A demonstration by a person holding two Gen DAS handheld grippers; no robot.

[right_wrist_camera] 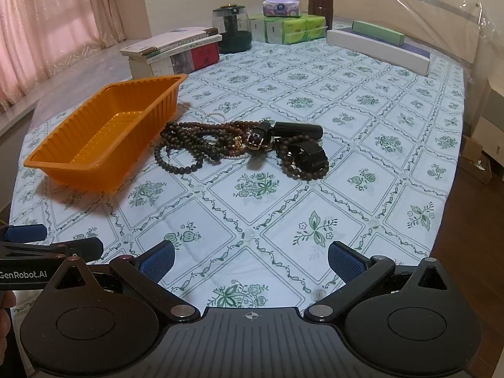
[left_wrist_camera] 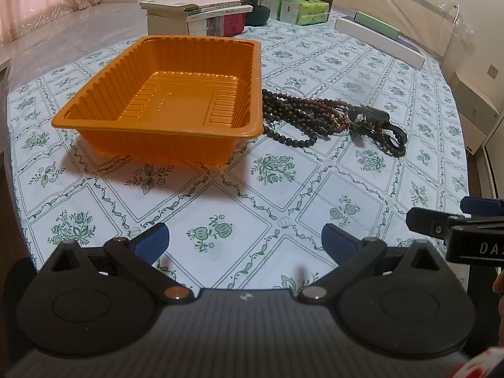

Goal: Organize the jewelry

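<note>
An empty orange plastic tray [left_wrist_camera: 94,115] [right_wrist_camera: 47,160] stands on the patterned tablecloth. Right of it lies a pile of jewelry: dark wooden bead strands [left_wrist_camera: 293,110] [right_wrist_camera: 189,140], a watch with a black strap [left_wrist_camera: 371,116] [right_wrist_camera: 261,138], a black band [right_wrist_camera: 310,154] and a small pearl bracelet [right_wrist_camera: 215,115]. My left gripper [left_wrist_camera: 245,244] is open and empty, near the table's front edge, well short of the tray. My right gripper [right_wrist_camera: 250,261] is open and empty, well short of the pile. Each gripper shows at the edge of the other's view [left_wrist_camera: 456,220] [right_wrist_camera: 50,245].
At the table's far side are stacked books [left_wrist_camera: 198,12] [right_wrist_camera: 173,50], a dark glass jar [left_wrist_camera: 255,0] [right_wrist_camera: 233,30], green tissue packs [left_wrist_camera: 302,8] [right_wrist_camera: 289,30], a brown box [right_wrist_camera: 320,8] and long white and green boxes [left_wrist_camera: 378,41] [right_wrist_camera: 378,48]. The right table edge drops to the floor.
</note>
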